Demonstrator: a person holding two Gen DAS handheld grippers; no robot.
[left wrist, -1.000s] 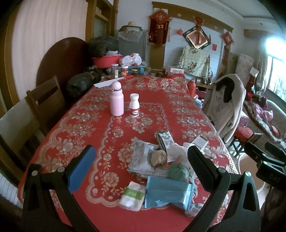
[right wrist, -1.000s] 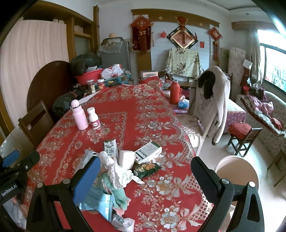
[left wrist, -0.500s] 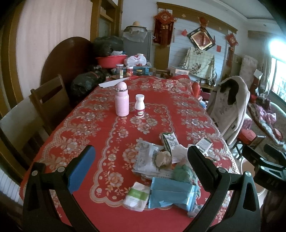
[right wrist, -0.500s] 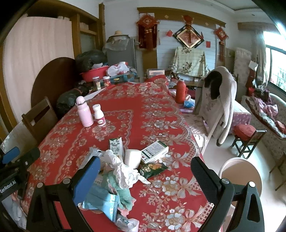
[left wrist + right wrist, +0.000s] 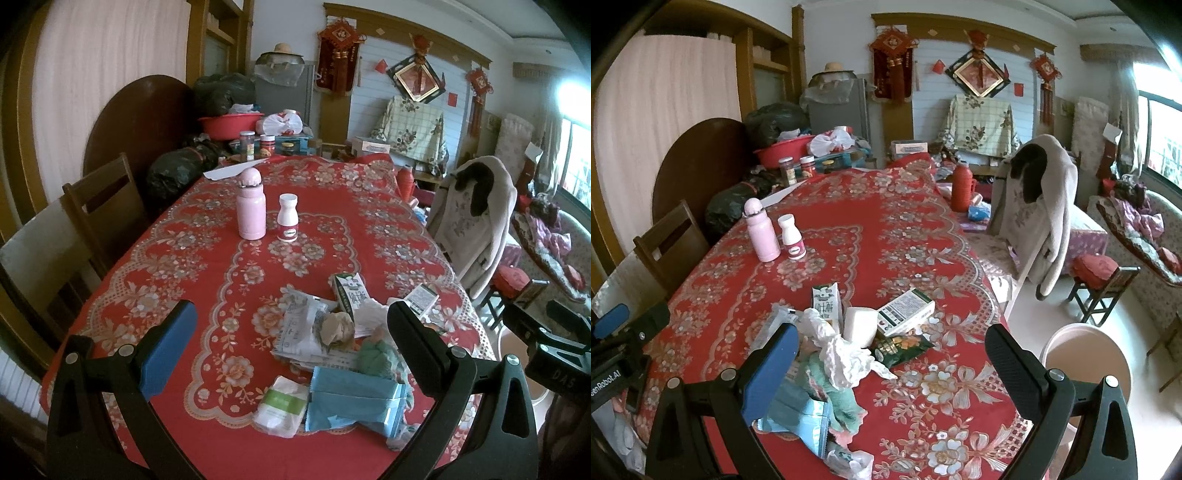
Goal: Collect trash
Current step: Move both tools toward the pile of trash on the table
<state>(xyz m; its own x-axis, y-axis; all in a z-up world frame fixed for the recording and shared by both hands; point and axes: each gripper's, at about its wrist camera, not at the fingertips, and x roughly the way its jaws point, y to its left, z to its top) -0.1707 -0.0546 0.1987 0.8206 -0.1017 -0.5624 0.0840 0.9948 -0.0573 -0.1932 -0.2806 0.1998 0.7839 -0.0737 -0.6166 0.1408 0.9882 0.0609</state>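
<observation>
A heap of trash lies at the near end of the red floral table [image 5: 207, 266]: a green milk carton [image 5: 349, 293], crumpled paper [image 5: 336, 325], a blue wrapper [image 5: 352, 400] and a white-green packet [image 5: 284, 404]. In the right wrist view the same heap shows white tissue [image 5: 846, 356], the carton [image 5: 825, 301], a flat box [image 5: 905, 310] and a dark snack bag [image 5: 903, 347]. My left gripper [image 5: 291, 332] hovers open above the heap. My right gripper [image 5: 890, 352] is open too, over the heap's right side. Neither holds anything.
A pink bottle [image 5: 251, 208] and a white bottle [image 5: 288, 218] stand mid-table. Jars and a red basin [image 5: 231, 123] crowd the far end. Wooden chairs [image 5: 99, 206] line the left side. A draped chair [image 5: 1034, 206] and a round pale bin [image 5: 1086, 360] stand right of the table.
Both grippers have drifted slightly forward and up, so more of the table shows. Their jaws stay open and the trash has not moved.
</observation>
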